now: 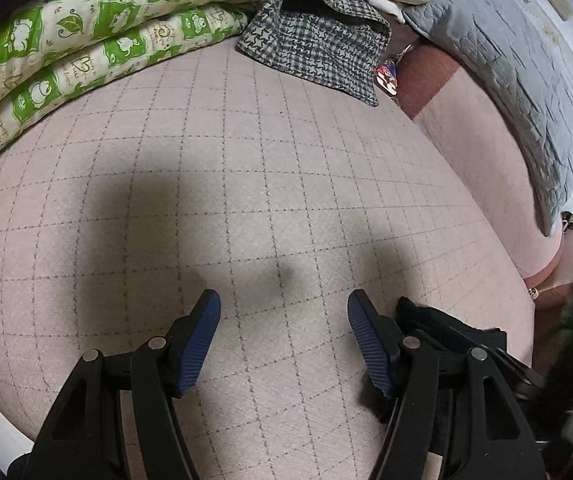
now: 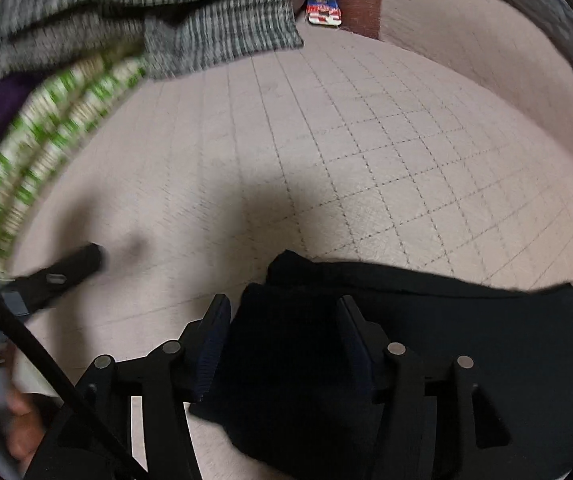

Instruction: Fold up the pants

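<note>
The black pants [image 2: 426, 340] lie folded on the pink checked bed cover [image 2: 366, 140], at the near right of the right wrist view. My right gripper [image 2: 284, 320] is open, its jaws wide apart just above the pants' left part, holding nothing. My left gripper [image 1: 284, 312] is open and empty over bare cover [image 1: 246, 160]. A corner of the pants [image 1: 446, 320] shows behind its right finger. The left gripper also shows in the right wrist view [image 2: 82, 260], at the left of the pants and apart from them.
A green and cream frog-print quilt [image 1: 66, 40] is stacked at the far left. A grey houndstooth garment [image 1: 318, 52] lies at the back. A grey quilted pillow [image 1: 526, 80] leans at the right along the pink headboard [image 1: 466, 140]. A small red-blue packet [image 2: 324, 10] lies near the back.
</note>
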The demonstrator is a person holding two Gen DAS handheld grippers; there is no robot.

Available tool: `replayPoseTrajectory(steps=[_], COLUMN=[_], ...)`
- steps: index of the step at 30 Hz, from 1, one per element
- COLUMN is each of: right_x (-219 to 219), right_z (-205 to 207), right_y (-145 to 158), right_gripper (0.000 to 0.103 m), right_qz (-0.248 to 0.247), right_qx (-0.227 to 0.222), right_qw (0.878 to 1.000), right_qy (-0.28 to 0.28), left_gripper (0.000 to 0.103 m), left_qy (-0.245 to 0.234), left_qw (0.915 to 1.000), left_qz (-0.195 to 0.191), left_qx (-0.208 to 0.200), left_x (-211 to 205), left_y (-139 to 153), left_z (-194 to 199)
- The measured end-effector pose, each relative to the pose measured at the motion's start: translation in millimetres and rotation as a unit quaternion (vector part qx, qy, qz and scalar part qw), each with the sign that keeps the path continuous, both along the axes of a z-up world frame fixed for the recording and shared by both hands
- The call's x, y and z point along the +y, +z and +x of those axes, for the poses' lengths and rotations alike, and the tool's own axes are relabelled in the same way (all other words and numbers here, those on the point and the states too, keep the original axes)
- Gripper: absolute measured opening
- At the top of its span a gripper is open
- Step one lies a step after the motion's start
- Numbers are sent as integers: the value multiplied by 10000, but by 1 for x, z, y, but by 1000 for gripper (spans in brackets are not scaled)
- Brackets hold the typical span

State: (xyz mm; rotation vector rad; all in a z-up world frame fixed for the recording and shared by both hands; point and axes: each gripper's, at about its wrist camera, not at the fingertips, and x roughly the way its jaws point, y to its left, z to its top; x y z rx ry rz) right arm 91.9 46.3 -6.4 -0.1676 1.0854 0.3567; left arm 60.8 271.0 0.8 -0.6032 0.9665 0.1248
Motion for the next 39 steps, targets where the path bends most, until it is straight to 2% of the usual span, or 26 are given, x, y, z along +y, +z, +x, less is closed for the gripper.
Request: replayPoseTrajectory(steps=[1, 2, 3, 8, 11, 13, 15, 16, 18, 20, 25, 27, 28, 30, 33, 36, 37, 39], right_x=[4, 2, -5, -21, -20, -8, -5, -5, -10, -12, -1, 7, 8, 22, 44, 60, 62, 60], right_z=[3, 4, 3, 6, 22, 33, 40, 40, 37, 33, 19, 16, 14, 16, 19, 19, 18, 16], right_y=[-4, -5, 0, 23, 21, 10, -5, -6, 0, 5, 12, 12, 11, 6, -10, -28, -27, -23], right_gripper=[23, 21, 17, 15, 15, 18, 32, 35, 48, 50, 50, 53, 54, 63, 70, 71, 68, 35], right_qz=[-272, -370, -95, 386, 531, 425, 442, 528, 859, 1038, 756, 577, 362, -261, -821, -1406, -1458, -1481], right_qx=[-1, 14, 32, -166, -56, 52, 330, 398, 514, 627, 670, 593, 518, 299, 302, 244, 200, 193], right_qw=[9996, 9993, 9997, 9974, 9952, 9961, 9962, 9955, 9932, 9914, 9945, 9962, 9975, 9984, 9956, 9891, 9885, 9881], right_qy=[-11, -88, -209, -586, -826, -772, -671, -681, -600, -483, -265, -268, -312, -397, -344, -352, -352, -358], left_gripper=[65, 65, 65, 65, 65, 65, 65, 65, 65, 65, 65, 65, 65, 65, 65, 65, 65, 65], left_qy=[-20, -26, -27, 26, -1, 6, 46, 60, 111, 169, 147, 159, 185, 223, 285, 308, 291, 266], left_qw=[10000, 10000, 9999, 9997, 9996, 9996, 9995, 9994, 9992, 9988, 9986, 9986, 9985, 9984, 9982, 9981, 9981, 9983], left_qz=[-37, -73, -112, -255, -279, -275, -322, -349, -387, -451, -501, -485, -497, -511, -517, -523, -538, -500], left_qx=[-14, -24, -36, -64, -67, -58, -51, -53, -62, -64, -86, -104, -115, -126, -128, -108, -113, -106], left_x=[0, 0, 1, 1, -1, 0, 2, 3, 6, 9, 9, 9, 11, 13, 17, 19, 19, 18], left_y=[1, 1, 1, 1, 1, 1, 0, 0, 0, -1, 1, 2, 2, 3, 2, 1, 1, 0], left_z=[0, -1, -1, -4, -4, -5, -5, -6, -8, -8, -9, -10, -11, -12, -13, -13, -13, -13])
